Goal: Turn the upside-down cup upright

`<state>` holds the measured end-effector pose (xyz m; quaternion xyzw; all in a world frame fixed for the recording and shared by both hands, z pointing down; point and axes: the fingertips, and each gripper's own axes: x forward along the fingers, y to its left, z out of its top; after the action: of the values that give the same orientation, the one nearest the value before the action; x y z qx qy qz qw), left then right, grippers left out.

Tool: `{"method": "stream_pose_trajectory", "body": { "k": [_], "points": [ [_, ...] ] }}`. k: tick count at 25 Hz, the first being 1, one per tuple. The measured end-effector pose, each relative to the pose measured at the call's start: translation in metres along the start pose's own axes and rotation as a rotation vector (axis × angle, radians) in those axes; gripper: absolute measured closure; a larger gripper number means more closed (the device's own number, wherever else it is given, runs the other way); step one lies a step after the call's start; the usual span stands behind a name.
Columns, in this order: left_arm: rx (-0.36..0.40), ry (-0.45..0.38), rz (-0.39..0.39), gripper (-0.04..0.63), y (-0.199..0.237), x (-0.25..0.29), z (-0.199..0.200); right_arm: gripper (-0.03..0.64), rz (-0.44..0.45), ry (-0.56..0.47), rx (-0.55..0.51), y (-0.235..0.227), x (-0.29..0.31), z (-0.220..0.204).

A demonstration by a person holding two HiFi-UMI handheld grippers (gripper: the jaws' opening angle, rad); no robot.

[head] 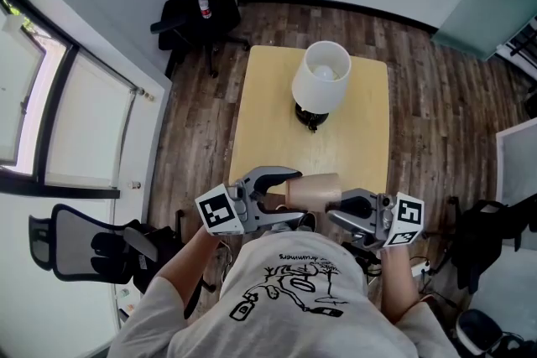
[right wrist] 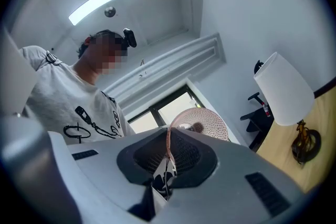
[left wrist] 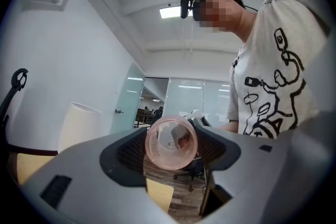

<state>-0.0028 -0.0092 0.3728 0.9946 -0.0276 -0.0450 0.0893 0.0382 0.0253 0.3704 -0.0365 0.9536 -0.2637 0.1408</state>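
Cup [head: 315, 190], thin pink see-through plastic, lies level in the air over the table's [head: 260, 96] near edge; right gripper [head: 340, 210] pinches its rim wall, jaws almost together; left gripper [head: 294, 197] stands spread round the base, not plainly pressing; probably light, slick and easily squashed; grip the stiffer base.

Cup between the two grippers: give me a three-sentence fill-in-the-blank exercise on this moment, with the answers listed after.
The right gripper is shut on the cup's ____.
The left gripper has its jaws set wide around the cup's ____.
On the table stands a white-shaded ____.
Missing words: rim; base; lamp.
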Motion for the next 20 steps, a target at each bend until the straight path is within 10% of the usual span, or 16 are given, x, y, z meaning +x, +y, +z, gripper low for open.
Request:
{"method": "stream_pose_trajectory", "body": {
  "k": [8, 13, 20],
  "points": [
    [-0.016, 0.002, 0.035, 0.302, 0.007, -0.001, -0.007, 0.575, -0.099, 0.019, -0.020, -0.012, -0.001, -0.003],
    [-0.015, 0.011, 0.064, 0.302, 0.013, -0.003, -0.015, 0.441, -0.225, 0.097, -0.069, -0.025, -0.008, -0.005],
    [-0.039, 0.009, 0.103, 0.303, 0.017, -0.009, -0.021, 0.331, -0.499, 0.389, -0.336, -0.044, -0.013, -0.015]
  ]
}}
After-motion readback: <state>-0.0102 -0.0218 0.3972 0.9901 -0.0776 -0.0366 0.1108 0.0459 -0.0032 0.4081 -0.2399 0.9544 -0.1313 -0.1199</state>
